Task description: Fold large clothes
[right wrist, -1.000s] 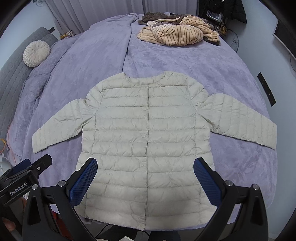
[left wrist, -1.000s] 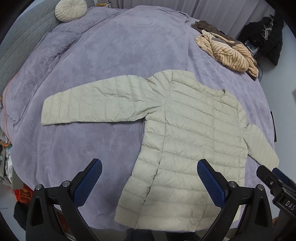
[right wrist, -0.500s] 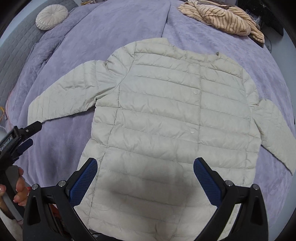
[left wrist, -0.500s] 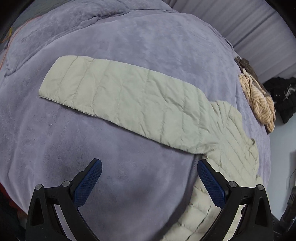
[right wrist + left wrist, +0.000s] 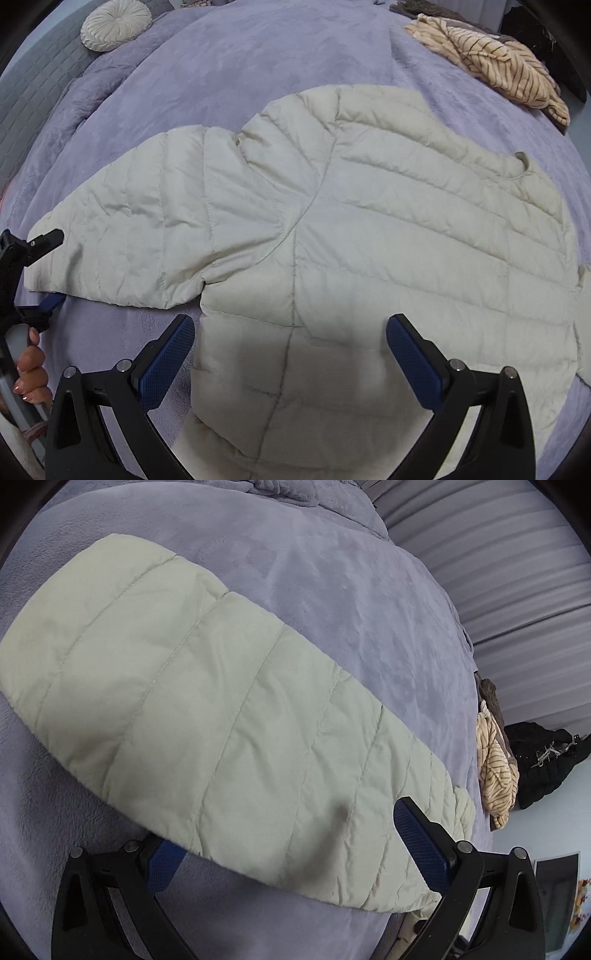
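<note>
My left gripper sat spread wide at a sleeve of the jacket, one blue finger tucked under the sleeve's near edge, the other finger above the fabric; nothing was pinched between them. My right gripper was also wide, empty, poised over the jacket's lower body near the side seam. In the right wrist view my left gripper straddled the cuff end of that sleeve, my hand wrapped round its handle. The pale quilted jacket lay flat, front up, on the purple bed, its sleeve stretched out to the left. Beyond it, well apart, a striped garment was heaped at the bed's far right, and a round cushion rested at the far left.
</note>
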Demonstrator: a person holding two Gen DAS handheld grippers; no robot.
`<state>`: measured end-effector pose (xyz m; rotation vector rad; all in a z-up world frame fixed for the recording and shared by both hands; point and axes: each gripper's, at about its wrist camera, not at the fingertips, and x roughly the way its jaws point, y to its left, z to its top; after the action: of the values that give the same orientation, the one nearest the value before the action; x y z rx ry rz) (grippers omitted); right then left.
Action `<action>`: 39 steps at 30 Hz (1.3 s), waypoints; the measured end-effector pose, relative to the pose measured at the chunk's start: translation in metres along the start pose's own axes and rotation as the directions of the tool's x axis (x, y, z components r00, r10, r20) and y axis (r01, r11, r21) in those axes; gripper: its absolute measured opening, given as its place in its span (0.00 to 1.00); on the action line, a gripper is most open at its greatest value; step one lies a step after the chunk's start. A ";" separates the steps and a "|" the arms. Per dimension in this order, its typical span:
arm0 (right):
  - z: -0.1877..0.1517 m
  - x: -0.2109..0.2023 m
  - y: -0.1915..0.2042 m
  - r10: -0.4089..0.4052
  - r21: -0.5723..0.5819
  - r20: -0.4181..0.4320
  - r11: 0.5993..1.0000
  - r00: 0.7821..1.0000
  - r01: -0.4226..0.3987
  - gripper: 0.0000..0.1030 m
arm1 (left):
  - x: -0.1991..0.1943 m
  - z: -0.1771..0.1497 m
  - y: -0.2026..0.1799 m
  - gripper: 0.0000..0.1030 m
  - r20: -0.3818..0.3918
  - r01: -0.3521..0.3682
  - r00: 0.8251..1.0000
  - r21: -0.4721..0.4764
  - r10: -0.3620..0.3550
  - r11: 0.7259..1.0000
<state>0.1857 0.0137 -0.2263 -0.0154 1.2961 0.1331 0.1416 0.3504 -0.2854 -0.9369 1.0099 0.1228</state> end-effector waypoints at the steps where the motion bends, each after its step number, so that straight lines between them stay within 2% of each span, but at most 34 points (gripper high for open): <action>1: -0.001 0.007 0.001 0.009 0.003 -0.018 1.000 1.000 -0.009 1.00 | 0.002 0.003 0.000 1.00 0.008 0.007 1.000 0.000 -0.007 1.000; 7: -0.008 0.030 0.007 -0.030 -0.032 -0.049 0.999 0.998 0.029 1.00 | -0.003 0.022 -0.003 0.97 0.111 0.045 0.993 -0.029 -0.041 0.999; 8: -0.008 0.032 0.008 -0.035 -0.041 -0.051 0.999 0.998 0.033 1.00 | -0.004 0.024 -0.006 0.80 0.129 0.040 0.991 -0.025 -0.037 0.999; 9: -0.009 0.033 0.009 -0.039 -0.052 -0.052 0.998 0.998 0.036 1.00 | -0.004 0.027 -0.010 0.53 0.127 0.048 0.991 -0.012 -0.046 0.999; 10: -0.009 0.034 0.009 -0.042 -0.060 -0.052 0.997 0.998 0.039 1.00 | -0.002 0.030 -0.012 0.39 0.113 0.078 0.991 0.004 -0.078 0.997; 11: -0.008 0.034 0.010 -0.042 -0.064 -0.052 0.997 0.998 0.038 1.00 | -0.001 0.033 -0.014 0.16 0.100 0.117 0.988 0.014 -0.118 0.993; 12: -0.008 0.034 0.009 -0.040 -0.064 -0.053 0.997 0.998 0.036 1.00 | -0.002 0.035 -0.015 0.08 0.100 0.151 0.983 0.026 -0.153 0.988; 13: -0.007 0.033 0.009 -0.039 -0.065 -0.054 0.997 0.998 0.035 1.00 | -0.006 0.035 -0.017 0.08 0.110 0.170 0.978 0.046 -0.175 0.984; 18: -0.004 0.019 0.008 -0.018 -0.065 -0.062 0.998 0.998 0.014 1.00 | -0.029 0.035 -0.048 0.08 0.148 0.160 0.971 0.170 -0.186 0.972; 23: 0.006 -0.023 -0.008 0.013 -0.012 0.032 1.000 0.999 -0.012 0.99 | -0.052 0.033 -0.071 0.08 0.155 0.172 0.964 0.246 -0.214 0.954; 24: 0.009 -0.027 -0.015 0.029 0.011 0.049 1.000 0.998 -0.030 0.95 | -0.056 0.034 -0.076 0.08 0.154 0.178 0.963 0.257 -0.222 0.950; 25: 0.014 -0.032 -0.020 0.048 0.033 0.065 0.998 0.997 -0.050 0.89 | -0.060 0.034 -0.081 0.08 0.154 0.181 0.961 0.270 -0.228 0.946; 27: 0.022 -0.032 -0.026 0.077 0.064 0.077 0.995 0.994 -0.082 0.51 | -0.066 0.033 -0.096 0.08 0.156 0.176 0.960 0.306 -0.232 0.935; 28: 0.025 -0.028 -0.029 0.099 0.079 0.071 0.991 0.993 -0.105 0.41 | -0.069 0.031 -0.102 0.08 0.157 0.174 0.959 0.327 -0.235 0.929; 29: 0.028 -0.020 -0.032 0.130 0.102 0.056 0.986 0.990 -0.135 0.26 | -0.072 0.029 -0.110 0.08 0.153 0.173 0.959 0.351 -0.239 0.920; 30: 0.028 -0.010 -0.037 0.176 0.132 0.043 0.975 0.983 -0.180 0.17 | -0.074 0.027 -0.120 0.08 0.146 0.178 0.958 0.375 -0.247 0.910; 32: 0.026 0.008 -0.042 0.245 0.194 0.018 0.950 0.969 -0.244 0.15 | -0.078 0.019 -0.137 0.08 0.127 0.186 0.956 0.430 -0.263 0.884; 34: 0.019 0.030 -0.044 0.277 0.234 -0.006 0.934 0.961 -0.268 0.14 | -0.082 0.005 -0.162 0.08 0.099 0.200 0.954 0.490 -0.282 0.849; 37: 0.010 0.054 -0.043 0.285 0.235 -0.022 0.933 0.958 -0.272 0.13 | -0.084 -0.022 -0.206 0.08 0.035 0.241 0.947 0.583 -0.320 0.776; 39: 0.007 0.064 -0.049 0.318 0.261 -0.017 0.917 0.948 -0.302 0.13 | -0.082 -0.046 -0.238 0.08 -0.019 0.270 0.941 0.639 -0.337 0.720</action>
<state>0.2149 -0.0287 -0.2888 0.4129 1.3606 0.2374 0.1809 0.1954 -0.0853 -0.4450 0.7083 -0.4344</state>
